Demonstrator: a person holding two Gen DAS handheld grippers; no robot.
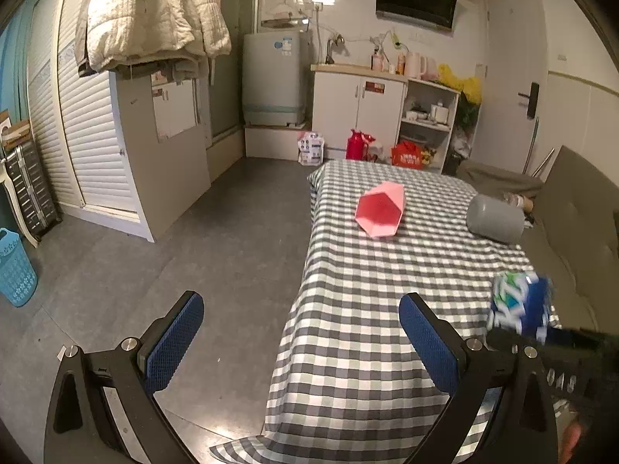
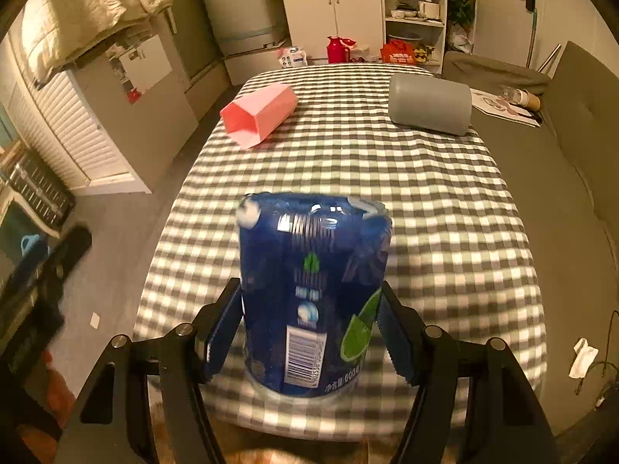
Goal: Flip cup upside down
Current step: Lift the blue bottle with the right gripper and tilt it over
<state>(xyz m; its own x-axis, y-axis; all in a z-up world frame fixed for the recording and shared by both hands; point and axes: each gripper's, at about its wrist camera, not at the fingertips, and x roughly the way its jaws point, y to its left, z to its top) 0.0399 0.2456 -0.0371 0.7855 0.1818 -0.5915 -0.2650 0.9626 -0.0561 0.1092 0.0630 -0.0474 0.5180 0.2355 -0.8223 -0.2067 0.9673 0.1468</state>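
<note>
My right gripper [image 2: 309,317] is shut on a blue printed cup [image 2: 311,290] and holds it over the near part of the checkered table [image 2: 445,212]; the image is blurred by motion. In the left wrist view the same blue cup [image 1: 518,303] shows at the right with the right gripper's black body behind it. My left gripper [image 1: 301,336] is open and empty, over the table's near left edge and the floor. A pink faceted cup [image 1: 381,208] lies on its side at the far middle of the table; it also shows in the right wrist view [image 2: 259,114].
A grey cylinder [image 2: 429,108] lies on its side at the table's far right. A grey sofa [image 2: 561,154] runs along the right. White cabinets [image 1: 359,108], a washing machine [image 1: 274,77] and a red flask [image 1: 356,145] stand beyond the table. A blue basket [image 1: 15,266] stands at the left.
</note>
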